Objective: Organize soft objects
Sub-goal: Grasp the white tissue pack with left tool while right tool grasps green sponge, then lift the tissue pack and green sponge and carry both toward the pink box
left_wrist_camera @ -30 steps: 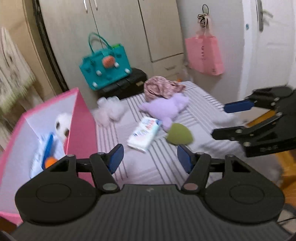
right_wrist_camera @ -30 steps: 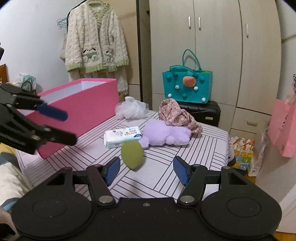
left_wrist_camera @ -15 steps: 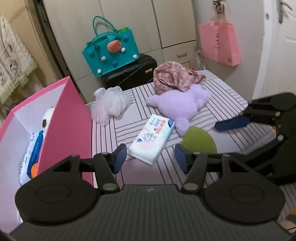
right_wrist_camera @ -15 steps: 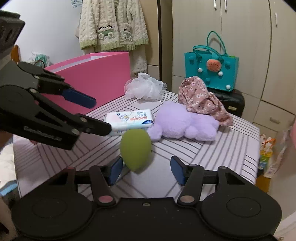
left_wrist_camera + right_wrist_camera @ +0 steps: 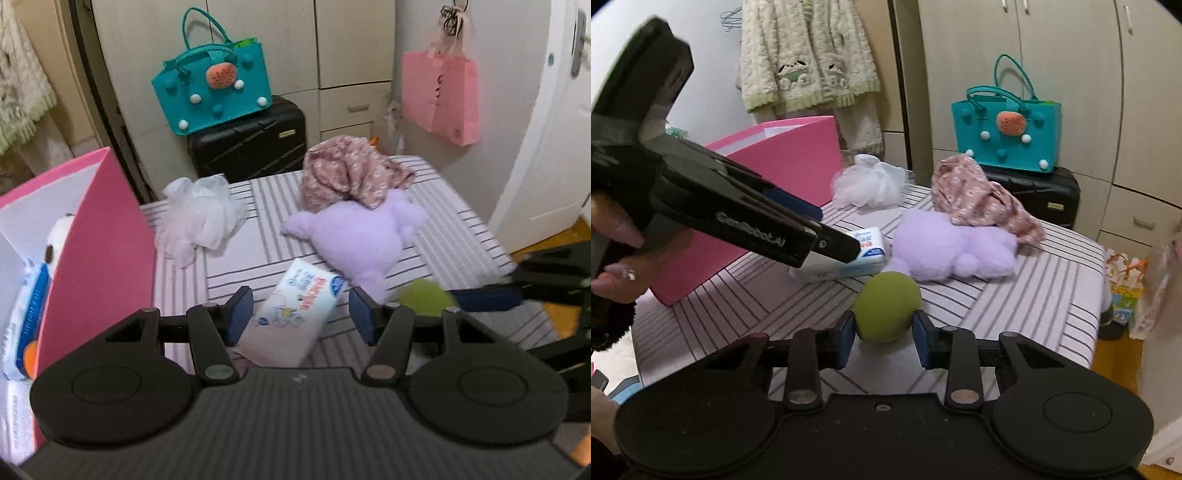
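A green sponge egg (image 5: 886,304) sits on the striped table between the blue pads of my right gripper (image 5: 885,338), which has closed on it. In the left wrist view the egg (image 5: 424,297) shows at right with the right gripper's finger beside it. My left gripper (image 5: 301,314) is open, with a white tissue pack (image 5: 295,314) between its pads; the pack also shows in the right wrist view (image 5: 849,262). A purple plush (image 5: 362,232), a floral cloth (image 5: 347,173) and a white mesh puff (image 5: 201,212) lie farther back. The pink box (image 5: 107,236) stands at left.
The pink box holds a white plush (image 5: 59,236) and a wipes pack (image 5: 26,317). A teal bag (image 5: 212,92) sits on a black suitcase (image 5: 251,142) behind the table. A pink bag (image 5: 439,98) hangs on the wall by the door. The table edge (image 5: 1097,295) drops off at right.
My right gripper moved in and closed its pads on the green egg. My left gripper moved forward so that the tissue pack now lies between its open pads.
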Tool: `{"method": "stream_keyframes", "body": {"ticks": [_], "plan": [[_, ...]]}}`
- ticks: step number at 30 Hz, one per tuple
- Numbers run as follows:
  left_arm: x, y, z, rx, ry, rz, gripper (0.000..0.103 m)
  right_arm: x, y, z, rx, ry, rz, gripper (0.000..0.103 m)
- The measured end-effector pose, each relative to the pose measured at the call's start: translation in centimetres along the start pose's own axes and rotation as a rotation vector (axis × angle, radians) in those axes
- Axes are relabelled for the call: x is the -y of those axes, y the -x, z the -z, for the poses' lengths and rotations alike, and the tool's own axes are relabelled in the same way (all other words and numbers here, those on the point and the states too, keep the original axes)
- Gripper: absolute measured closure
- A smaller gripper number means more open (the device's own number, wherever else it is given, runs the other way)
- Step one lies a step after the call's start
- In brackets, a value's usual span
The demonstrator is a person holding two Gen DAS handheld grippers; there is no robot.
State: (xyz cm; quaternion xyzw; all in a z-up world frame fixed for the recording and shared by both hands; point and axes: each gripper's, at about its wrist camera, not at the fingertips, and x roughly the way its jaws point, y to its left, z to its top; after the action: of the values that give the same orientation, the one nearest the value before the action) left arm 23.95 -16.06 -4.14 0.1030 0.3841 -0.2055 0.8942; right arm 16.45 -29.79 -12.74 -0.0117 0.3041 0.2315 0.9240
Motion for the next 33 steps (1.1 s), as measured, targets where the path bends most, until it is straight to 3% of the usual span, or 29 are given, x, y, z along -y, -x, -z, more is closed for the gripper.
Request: {"method": "stream_keyframes", "body": {"ticks": [3,9,17,20,23,25,33], "plan": [[0.2,-0.6,0.4,0.001,-0.035,-0.04,0.046,0.3,0.2,0.1,-0.014,-0.005,0.004,0.065],[-0.4,-1.5,0.4,-0.029,0.019,0.001,0.046,1.2,0.6,-0.2,-0.022,-0.015,-0.03,0.065],[-0.4,-2.6,0.2,-0.041,0.014,-0.035,0.042,1.2,0.2,-0.2,-0.052,0.032,-0.015,0.063],[-0.9,-3.4,0.5,-0.087,0.044,-0.022,0.042,1.4,0.3,-0.1,-0.046,0.015,-0.019,0.063],[-1.1,-3.4,0.8,-0.077,0.06,-0.019,0.049,1.5,0.3,0.1,-0.046,0.005,-0.021,0.061],[-1.2,-3.2,0.9,-0.07,0.076,-0.014,0.061,1.4,0.3,0.1,-0.043,0.011,-0.018,0.061],[-1.1,-3.1,1.1,-0.053,0.102,-0.009,0.059,1.5,-0.6,-0.2,-0.034,-0.011,0.013,0.056]]}}
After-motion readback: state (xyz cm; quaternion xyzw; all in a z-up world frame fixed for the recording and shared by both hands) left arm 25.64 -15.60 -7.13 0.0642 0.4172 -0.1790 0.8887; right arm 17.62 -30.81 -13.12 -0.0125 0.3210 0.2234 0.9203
